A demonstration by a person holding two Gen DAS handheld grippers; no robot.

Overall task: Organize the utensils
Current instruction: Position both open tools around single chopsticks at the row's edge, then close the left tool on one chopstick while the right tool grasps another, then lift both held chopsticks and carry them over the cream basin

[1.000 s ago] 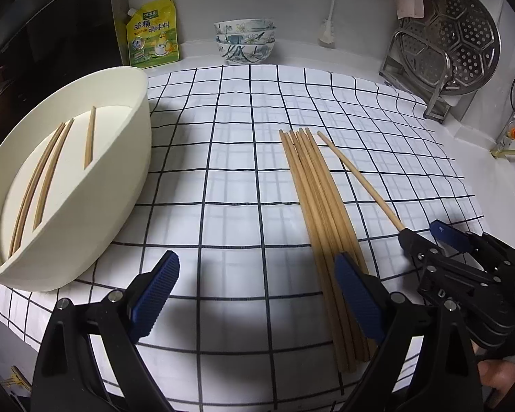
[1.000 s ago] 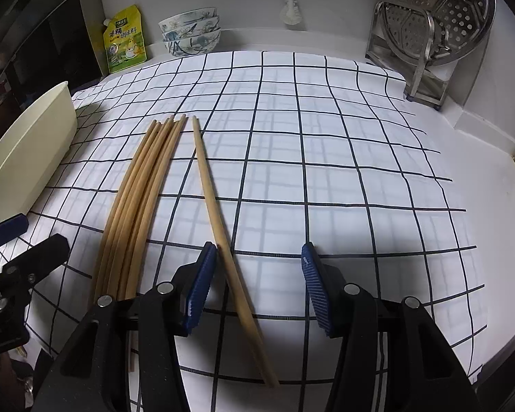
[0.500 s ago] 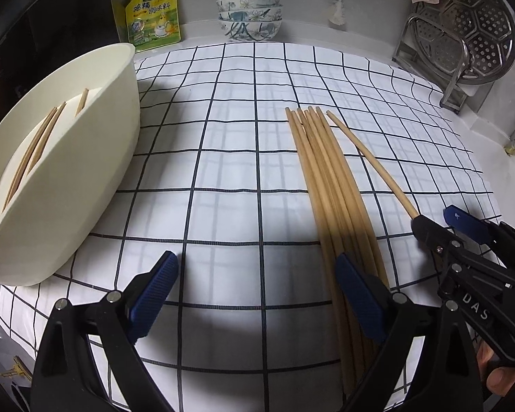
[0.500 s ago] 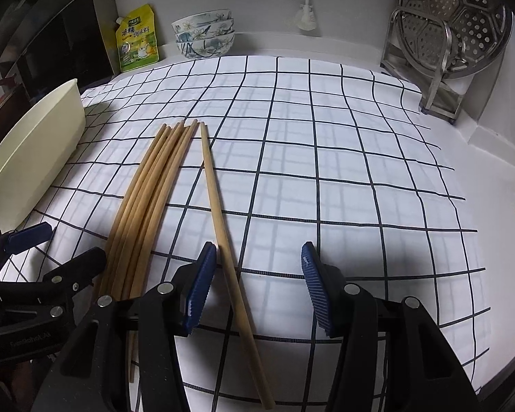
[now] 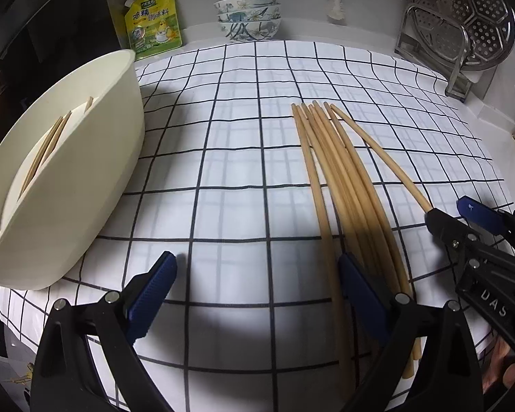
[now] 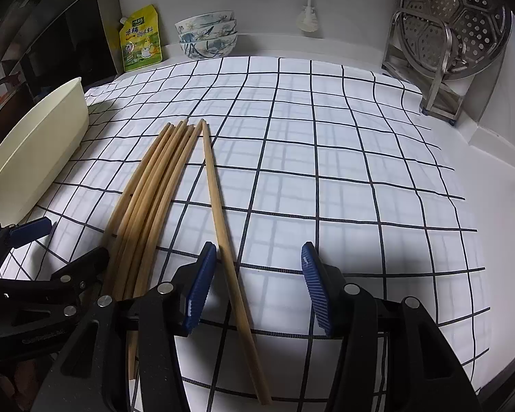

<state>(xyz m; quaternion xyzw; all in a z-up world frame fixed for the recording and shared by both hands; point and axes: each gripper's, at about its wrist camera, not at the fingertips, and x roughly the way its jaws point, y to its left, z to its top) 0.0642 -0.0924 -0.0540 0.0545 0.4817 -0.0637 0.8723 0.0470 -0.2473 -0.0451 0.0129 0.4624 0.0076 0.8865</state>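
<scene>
Both tools have eased back and lower since a second ago; chopsticks unmoved. Right tool point(image 6: 254, 285) spread wide, straddling the stray chopstick point(image 6: 219, 219); left tool point(image 5: 257, 295) released, empty. Seemingly three chopsticks sit in the cream tray point(image 5: 86, 178); the bundle point(image 5: 340, 185) waits on the tabletop cloth point(image 5: 223, 158).

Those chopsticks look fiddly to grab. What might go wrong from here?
The single chopstick lies flat between the open right gripper's fingers, close to the left one, so closing may nudge it away. The bundle sits beside it and could get knocked. The cloth might bunch under the fingertips.
</scene>
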